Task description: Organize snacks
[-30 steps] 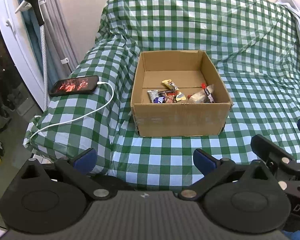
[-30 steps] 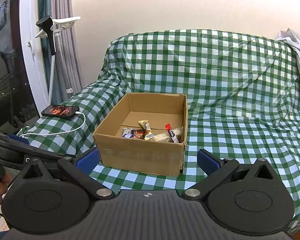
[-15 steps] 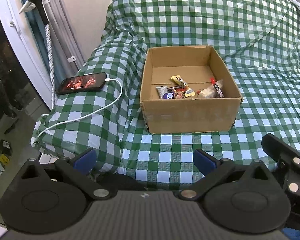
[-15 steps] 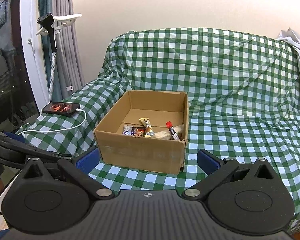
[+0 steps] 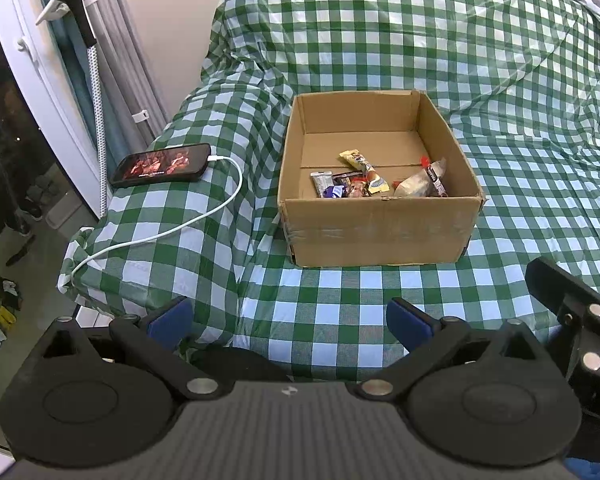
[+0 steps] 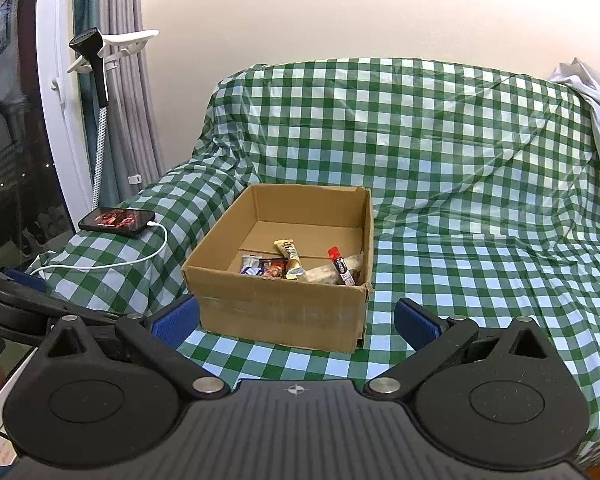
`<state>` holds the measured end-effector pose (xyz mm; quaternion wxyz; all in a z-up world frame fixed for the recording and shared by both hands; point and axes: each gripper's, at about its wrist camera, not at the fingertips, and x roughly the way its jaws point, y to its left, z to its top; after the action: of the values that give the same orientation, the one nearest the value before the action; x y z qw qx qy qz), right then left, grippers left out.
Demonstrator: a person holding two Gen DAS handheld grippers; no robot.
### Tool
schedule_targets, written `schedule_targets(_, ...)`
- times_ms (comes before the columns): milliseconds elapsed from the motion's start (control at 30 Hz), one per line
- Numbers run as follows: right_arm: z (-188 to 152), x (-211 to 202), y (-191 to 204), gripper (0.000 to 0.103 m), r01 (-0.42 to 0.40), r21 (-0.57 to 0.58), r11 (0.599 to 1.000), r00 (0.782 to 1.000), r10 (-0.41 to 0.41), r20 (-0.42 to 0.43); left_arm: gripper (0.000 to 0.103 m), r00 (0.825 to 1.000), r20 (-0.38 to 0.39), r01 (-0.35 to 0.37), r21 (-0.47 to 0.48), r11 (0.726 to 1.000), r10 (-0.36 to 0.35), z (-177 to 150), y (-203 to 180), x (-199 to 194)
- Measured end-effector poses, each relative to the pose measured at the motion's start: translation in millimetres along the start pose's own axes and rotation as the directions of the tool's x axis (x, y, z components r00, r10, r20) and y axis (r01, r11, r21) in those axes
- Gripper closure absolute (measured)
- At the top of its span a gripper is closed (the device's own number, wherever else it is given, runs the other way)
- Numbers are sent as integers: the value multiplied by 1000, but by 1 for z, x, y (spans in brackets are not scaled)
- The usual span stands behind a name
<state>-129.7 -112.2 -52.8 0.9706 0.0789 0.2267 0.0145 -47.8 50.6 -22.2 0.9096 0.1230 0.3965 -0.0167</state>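
Both my claws are spread wide with nothing in them: my left claw and my right claw hang above the front edge of the couch, short of the cardboard box. The box sits on the checked cover toward the left end of the seat, and the snacks lie bunched against its near wall, the far half of its floor bare. No snack shows on the cover outside the box, so I judge the work is inside it.

The risks, as I see them: the wrappers overlap, so one pinch could take two, or a slick wrapper could slide free. They hug the near wall, so a claw coming in low may knock the rim and shove the light box along the cover. To the left, a phone rests on the couch arm with its white cable trailing off the front; a wide sweep with my left claw could snag it
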Motion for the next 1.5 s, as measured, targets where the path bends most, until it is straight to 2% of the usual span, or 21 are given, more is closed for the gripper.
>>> schedule_targets(1167,5,4,-1,0,1,-12,1000,1000,-1,5,0,1000,7,10,1,1000,-10,8,-8,-2)
schedule_targets(1500,15,29,-11,0,19,-39,999,1000,-19,-11,0,999,2,35,20,999,-35,29,-14,28)
